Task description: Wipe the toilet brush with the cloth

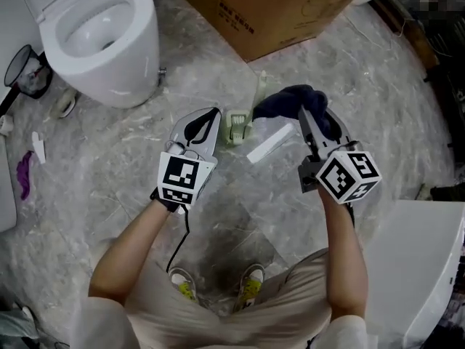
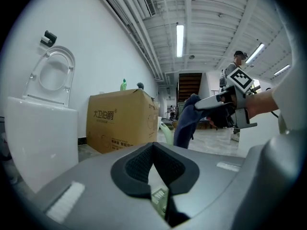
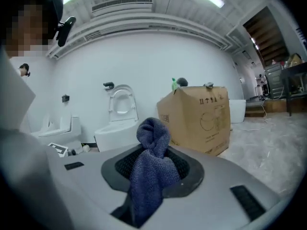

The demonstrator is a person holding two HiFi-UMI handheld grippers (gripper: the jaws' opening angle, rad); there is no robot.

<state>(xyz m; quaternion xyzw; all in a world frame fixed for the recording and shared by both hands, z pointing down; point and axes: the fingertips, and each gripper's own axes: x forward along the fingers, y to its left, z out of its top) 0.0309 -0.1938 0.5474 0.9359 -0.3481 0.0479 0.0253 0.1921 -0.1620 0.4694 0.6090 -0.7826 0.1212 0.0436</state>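
Grip is set on both sides, so the wiping itself looks about to begin. Nearest, the left gripper has its jaws drawn almost together on a pale green piece, which I take for the toilet brush; a thin green handle rises just beyond. The right gripper is clamped on a bunched dark blue cloth, held just beside that handle; whether they touch I cannot tell. The next move calls for pressing the cloth against the brush and drawing it along, the left holding steady. Farther off stand a cardboard box and a toilet.
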